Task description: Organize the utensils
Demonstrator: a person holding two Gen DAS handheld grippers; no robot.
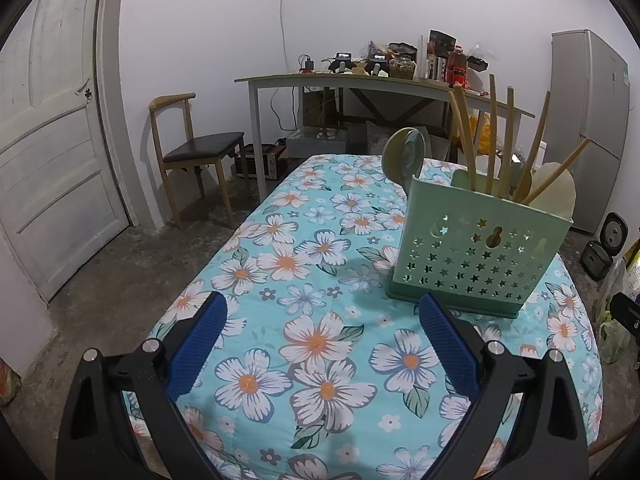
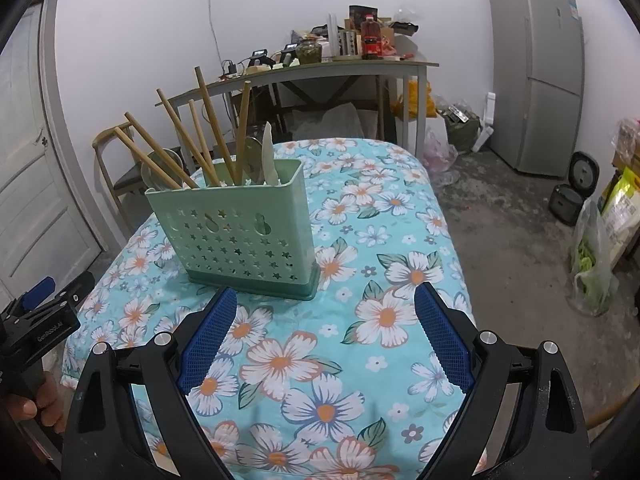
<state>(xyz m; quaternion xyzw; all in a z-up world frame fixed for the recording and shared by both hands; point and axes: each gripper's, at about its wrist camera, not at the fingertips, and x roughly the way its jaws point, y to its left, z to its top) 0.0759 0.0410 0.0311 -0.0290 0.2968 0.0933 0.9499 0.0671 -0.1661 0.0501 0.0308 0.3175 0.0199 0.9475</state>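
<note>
Standing apart, both grippers' jaws face the green caddy (image 2: 240,236); "GenRobot.AI" marks the left gripper (image 2: 38,300).

A pale green plastic utensil holder (image 1: 476,252) stands upright on the floral tablecloth, its broad face pierced with rows of small star-shaped holes and a few larger keyhole-shaped cutouts, over a darker green base tray. In the left wrist view it sits toward 2 o'clock; in the right wrist view it lies toward 10 o'clock (image 2: 236,232). Several wooden chopsticks (image 2: 208,128) stand in it, fanned out and leaning at different angles. Beside them rise a white spoon (image 2: 270,156), handle down, and a round-headed ladle (image 1: 404,152) at the holder's far end.
</note>
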